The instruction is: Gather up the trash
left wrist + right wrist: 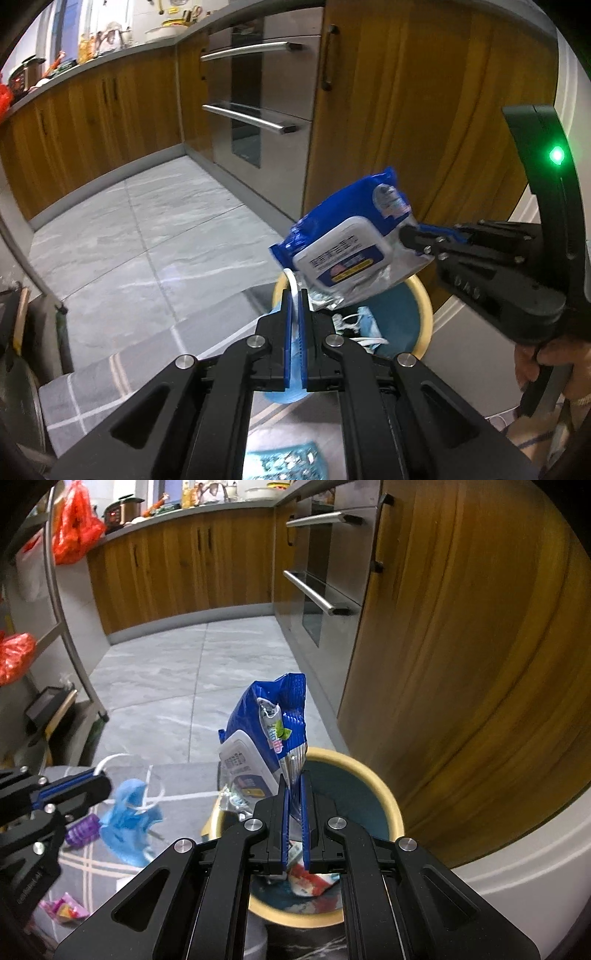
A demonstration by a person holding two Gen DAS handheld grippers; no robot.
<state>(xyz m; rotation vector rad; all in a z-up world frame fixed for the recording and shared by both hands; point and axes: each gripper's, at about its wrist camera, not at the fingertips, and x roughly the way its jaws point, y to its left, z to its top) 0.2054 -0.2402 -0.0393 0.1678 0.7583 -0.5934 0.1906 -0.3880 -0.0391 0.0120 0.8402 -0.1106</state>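
- Over the round bin (421,317), in the left wrist view, the left claw (294,295) is clenched on a light-blue face mask (291,354) by its white ear loop, so the mask dangles just beside the yellow rim rather than dragging on the floor.
- Across from it, the right claw (406,236) pinches one end of a blue wet-wipe packet (347,243), holding it tilted above the bin's mouth; judging by that pose, the packet is about to be let go into the bin.
- Some white and blue trash already lies inside the bin.
- Over the same bin (391,805), in the right wrist view, the right claw (294,786) grips the wet-wipe packet (273,731) by its crimped silver seam, the packet standing up past the fingertips with the bin opening directly beneath.
- Left of it, the left claw (99,779) holds the face mask (129,819) above a grey checked mat (92,864), where a purple item (83,830) and a pink wrapper (64,910) still wait to be collected.
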